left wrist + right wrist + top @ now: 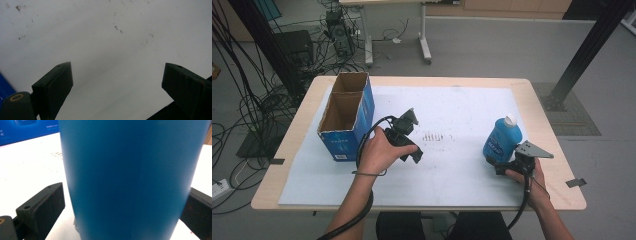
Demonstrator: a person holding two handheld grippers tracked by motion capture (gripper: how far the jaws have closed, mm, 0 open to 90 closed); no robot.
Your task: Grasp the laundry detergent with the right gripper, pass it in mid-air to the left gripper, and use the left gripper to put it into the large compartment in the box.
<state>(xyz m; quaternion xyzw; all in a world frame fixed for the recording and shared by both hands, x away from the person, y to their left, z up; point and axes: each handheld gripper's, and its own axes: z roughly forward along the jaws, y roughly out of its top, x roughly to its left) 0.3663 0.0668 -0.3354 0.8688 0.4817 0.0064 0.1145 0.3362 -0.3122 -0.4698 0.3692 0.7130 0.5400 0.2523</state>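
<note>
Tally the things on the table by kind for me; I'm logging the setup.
Blue bottle: 1
Blue cardboard box: 1
White sheet: 1
Hand-held claw: 2, left claw, right claw
Total: 5

Box print: the open blue cardboard box (346,120) carries pale lettering on its near end in the high view, too small to read.
Box side: white characters (51,127) in the right gripper view, blurred, unreadable.
Bottle label: the blue plastic bottle with a white cap (501,140) bears white script, illegible.
</note>
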